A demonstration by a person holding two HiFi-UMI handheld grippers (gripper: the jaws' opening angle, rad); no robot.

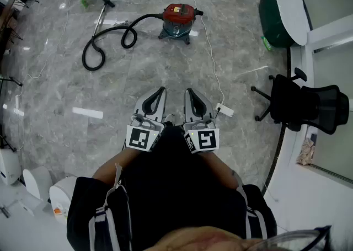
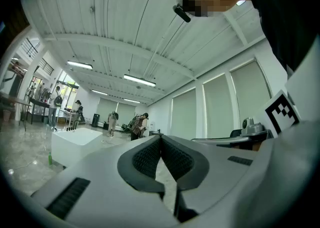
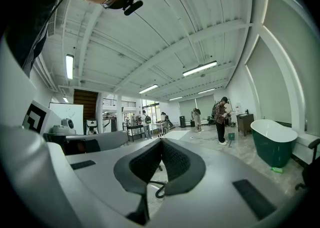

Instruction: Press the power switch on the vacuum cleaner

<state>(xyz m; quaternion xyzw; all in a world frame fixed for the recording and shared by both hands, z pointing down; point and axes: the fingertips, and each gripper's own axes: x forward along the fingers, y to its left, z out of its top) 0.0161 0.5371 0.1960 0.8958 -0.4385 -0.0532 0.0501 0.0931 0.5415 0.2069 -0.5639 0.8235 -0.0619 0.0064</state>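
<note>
You hold both tongs near your waist: left tongs (image 1: 159,92) and right tongs (image 1: 189,93) closed, empty. The vacuum cleaner (image 1: 178,19) sits far ahead on the floor (image 1: 237,51), well apart. Task looks unstarted: approach and switch press both left.

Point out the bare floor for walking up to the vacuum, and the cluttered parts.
Bare floor runs from the left gripper and right gripper straight ahead to the vacuum cleaner, bordered by the black hose on the left and the white cord on the right. Right of the cord it is crowded: power strip, office chair, green tub.
</note>
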